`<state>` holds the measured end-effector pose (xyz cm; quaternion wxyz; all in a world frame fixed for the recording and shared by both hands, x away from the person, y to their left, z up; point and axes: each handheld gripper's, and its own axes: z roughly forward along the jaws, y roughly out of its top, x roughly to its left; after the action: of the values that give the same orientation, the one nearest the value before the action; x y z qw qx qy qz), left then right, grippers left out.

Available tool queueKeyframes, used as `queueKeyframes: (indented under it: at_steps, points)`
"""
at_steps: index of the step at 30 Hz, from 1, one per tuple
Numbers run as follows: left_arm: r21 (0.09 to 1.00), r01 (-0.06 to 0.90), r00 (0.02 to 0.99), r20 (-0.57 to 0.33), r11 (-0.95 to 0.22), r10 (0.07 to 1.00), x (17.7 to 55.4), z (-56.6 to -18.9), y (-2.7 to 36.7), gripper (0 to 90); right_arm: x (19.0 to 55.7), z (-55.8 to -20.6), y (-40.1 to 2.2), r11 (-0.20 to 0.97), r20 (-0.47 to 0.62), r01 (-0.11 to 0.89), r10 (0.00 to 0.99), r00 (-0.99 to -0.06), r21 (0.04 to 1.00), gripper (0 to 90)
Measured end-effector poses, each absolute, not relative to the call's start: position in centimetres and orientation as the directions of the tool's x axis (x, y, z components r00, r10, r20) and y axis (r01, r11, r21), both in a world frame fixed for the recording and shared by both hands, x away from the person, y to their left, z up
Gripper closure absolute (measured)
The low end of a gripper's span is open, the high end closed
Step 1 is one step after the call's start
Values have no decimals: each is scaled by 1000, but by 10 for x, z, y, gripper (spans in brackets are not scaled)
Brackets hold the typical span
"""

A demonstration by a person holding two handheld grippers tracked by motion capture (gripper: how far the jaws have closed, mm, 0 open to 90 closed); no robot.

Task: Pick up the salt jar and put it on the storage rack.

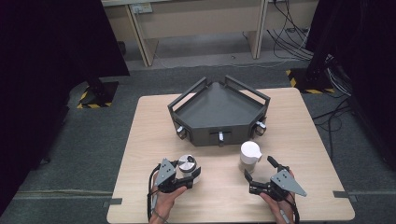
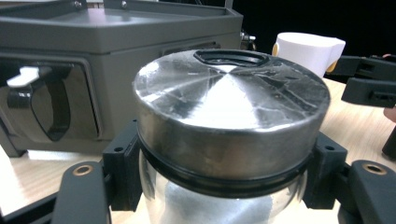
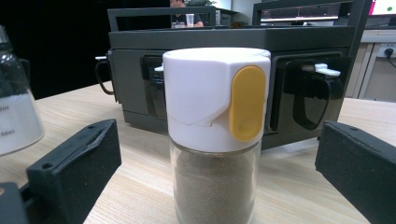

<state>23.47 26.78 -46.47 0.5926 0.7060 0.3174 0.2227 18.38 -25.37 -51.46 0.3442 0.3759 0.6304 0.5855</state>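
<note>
Here, on a pale wood-grain counter [image 1: 289, 140], the left tool [image 1: 189, 176] pinches a glass jar [image 1: 188, 168] with a brushed-metal lid at seven o'clock. At five o'clock, the right tool [image 1: 259, 169] stands spread around a white-capped shaker [image 1: 249, 156]. A dark angular tray [image 1: 219, 133] sits at twelve.
</note>
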Motion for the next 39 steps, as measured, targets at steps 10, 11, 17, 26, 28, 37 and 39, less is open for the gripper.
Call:
queueKeyframes:
  at_steps: [10,11,17,26,28,37,39]
  points:
    - [981,175,704,-64,-85,707,250,-440,267,304,183,-514,-254,27,10,71,878,-479,997,4]
    - [981,175,703,-60,-90,708,252,-437,266,304,183,-514,-254,27,10,71,878,-479,997,4]
    - [982,168,713,-60,-87,698,262,-422,264,304,184,-514,-254,28,10,71,877,-481,997,4]
    - [982,175,725,-76,-76,684,280,-400,261,304,183,-514,-254,25,11,70,877,-480,997,4]
    - [982,171,729,-72,-79,681,285,-393,259,304,183,-514,-254,24,12,70,878,-479,997,4]
    - [984,164,726,-72,-70,683,304,-365,250,304,183,-514,-255,20,16,69,878,-479,997,4]
    - [984,163,726,-73,-69,684,309,-360,247,304,183,-514,-255,20,15,67,878,-479,998,4]
